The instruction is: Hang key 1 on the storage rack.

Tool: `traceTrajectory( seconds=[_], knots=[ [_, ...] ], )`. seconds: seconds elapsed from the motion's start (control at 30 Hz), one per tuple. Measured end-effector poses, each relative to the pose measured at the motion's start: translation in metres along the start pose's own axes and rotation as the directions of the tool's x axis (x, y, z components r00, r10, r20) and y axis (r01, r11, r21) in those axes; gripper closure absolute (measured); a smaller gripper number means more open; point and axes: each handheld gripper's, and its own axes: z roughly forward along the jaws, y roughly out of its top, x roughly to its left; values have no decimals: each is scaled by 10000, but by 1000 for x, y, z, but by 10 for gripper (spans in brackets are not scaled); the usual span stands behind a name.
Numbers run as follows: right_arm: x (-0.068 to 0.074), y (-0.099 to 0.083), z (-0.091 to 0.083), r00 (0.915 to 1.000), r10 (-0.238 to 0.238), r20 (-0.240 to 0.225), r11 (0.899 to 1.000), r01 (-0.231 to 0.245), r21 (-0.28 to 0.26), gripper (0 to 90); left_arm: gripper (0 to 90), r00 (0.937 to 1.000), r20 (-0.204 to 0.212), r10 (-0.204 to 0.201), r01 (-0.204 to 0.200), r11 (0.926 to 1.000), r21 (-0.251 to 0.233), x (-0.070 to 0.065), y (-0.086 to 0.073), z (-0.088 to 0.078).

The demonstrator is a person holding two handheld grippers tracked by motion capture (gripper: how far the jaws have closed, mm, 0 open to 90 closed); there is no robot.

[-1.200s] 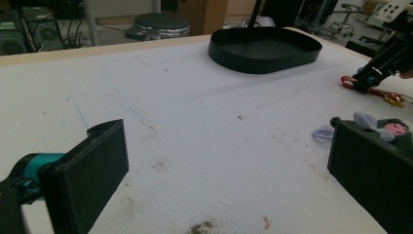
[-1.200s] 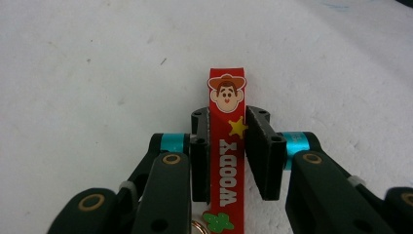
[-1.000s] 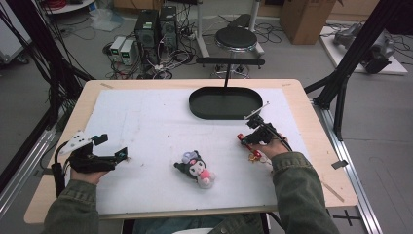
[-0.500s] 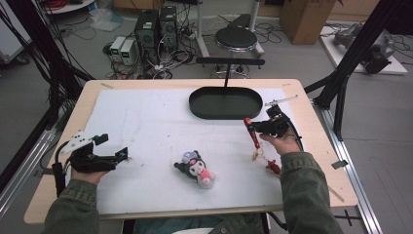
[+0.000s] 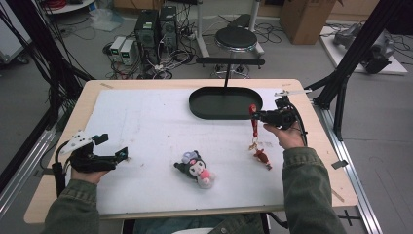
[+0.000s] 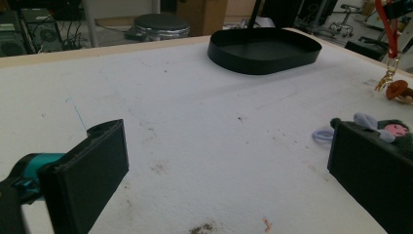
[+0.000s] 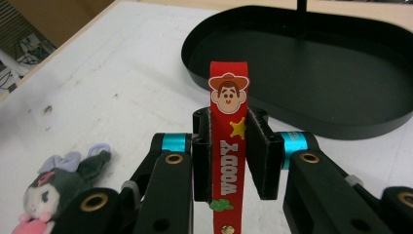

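A red Woody strap (image 7: 229,126) stands upright between the jaws of my right gripper (image 7: 229,156), which is shut on it. In the high view the right gripper (image 5: 255,115) is raised right of the black oval tray (image 5: 199,109), and the strap (image 5: 253,127) hangs down from it to a gold clasp and a small reddish charm (image 5: 263,158) low at the table. A dark plush toy (image 5: 197,168) with a pink face lies on the white mat near the front. My left gripper (image 5: 111,147) rests at the front left, open and holding nothing, jaws wide apart (image 6: 234,175).
A T-shaped black stand (image 5: 228,73) rises from the tray. The white mat (image 5: 146,122) covers most of the wooden table. In the left gripper view the plush toy (image 6: 384,129) lies just beyond the right-hand jaw. Dark frame posts (image 5: 348,73) stand at the right edge.
My right gripper has risen and moved right, away from the table front, lifting the strap so it now hangs down. The left gripper and the plush toy have stayed put.
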Motion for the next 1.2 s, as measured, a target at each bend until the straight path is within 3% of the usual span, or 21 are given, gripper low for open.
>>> traceTrajectory(
  seconds=[0.17, 0.4, 0.63, 0.93, 1.2],
  knots=[
    [4, 12, -2, 9999, -143, 87, 9991, 146, -388, 741, 17, 10000, 4, -8, 8, 10000, -17, 0, 0, 0],
    [3, 30, -5, 9994, 262, -242, 9954, -283, -912, 742, 17, 10000, 0, -48, 48, 10000, -22, 1, 0, -1],
    [1, 52, -7, 9982, 365, -470, 9872, -433, -1534, 743, 17, 10000, 21, -37, 37, 10000, -12, 2, 0, 0],
    [5, 77, -5, 9982, 382, -457, 9780, -468, -2033, 744, 17, 9999, -51, -118, 118, 9999, -43, 3, 0, -1],
    [10, 99, -2, 9989, 318, -352, 9757, -387, -2158, 744, 17, 9999, -86, -121, 121, 9999, -22, 4, -1, -2]
  ],
)
